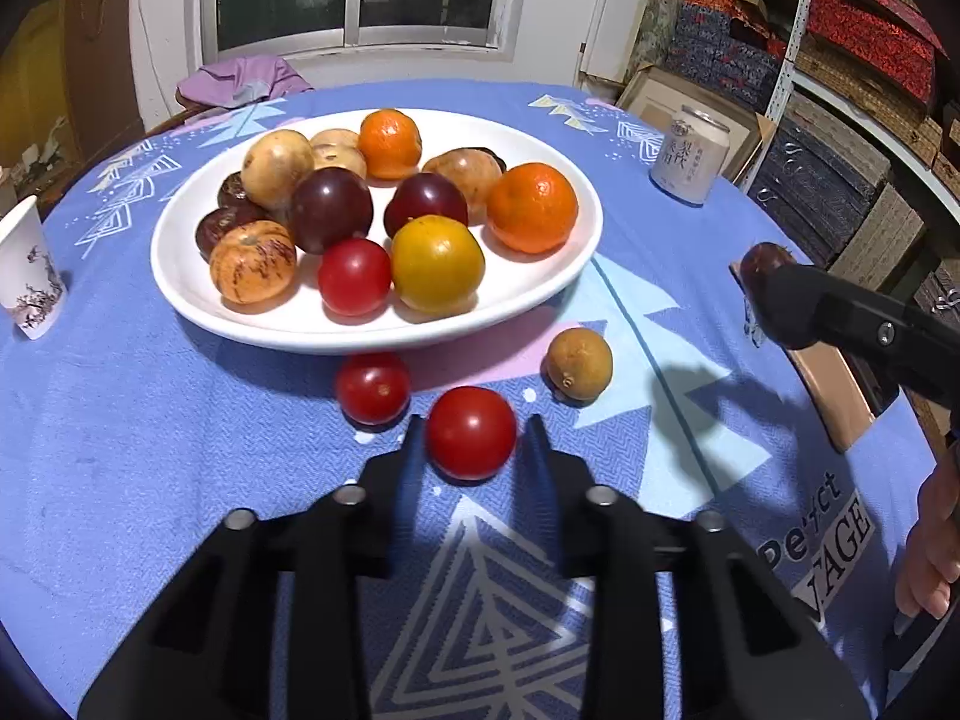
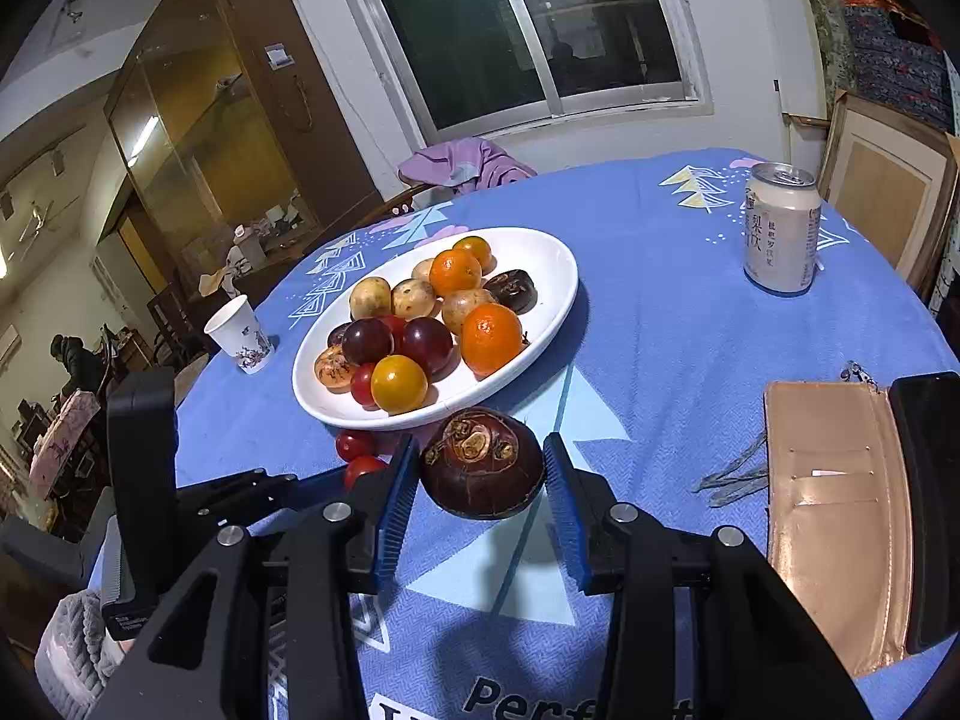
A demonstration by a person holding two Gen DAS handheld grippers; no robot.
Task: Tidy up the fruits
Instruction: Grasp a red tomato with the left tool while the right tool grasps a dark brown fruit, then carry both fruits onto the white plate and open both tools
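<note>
Near the white plate (image 1: pixel 180 276), left gripper (image 1: pixel 471 426) spread around a red tomato (image 1: pixel 471 432) (not pinching); right gripper (image 2: pixel 480 462) clamps a dark water chestnut (image 2: pixel 483 465).

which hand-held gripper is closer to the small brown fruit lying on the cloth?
Left. Its fingers flank a red tomato just beside the small brown fruit; the right hand-held gripper holds a dark fruit farther off.
</note>
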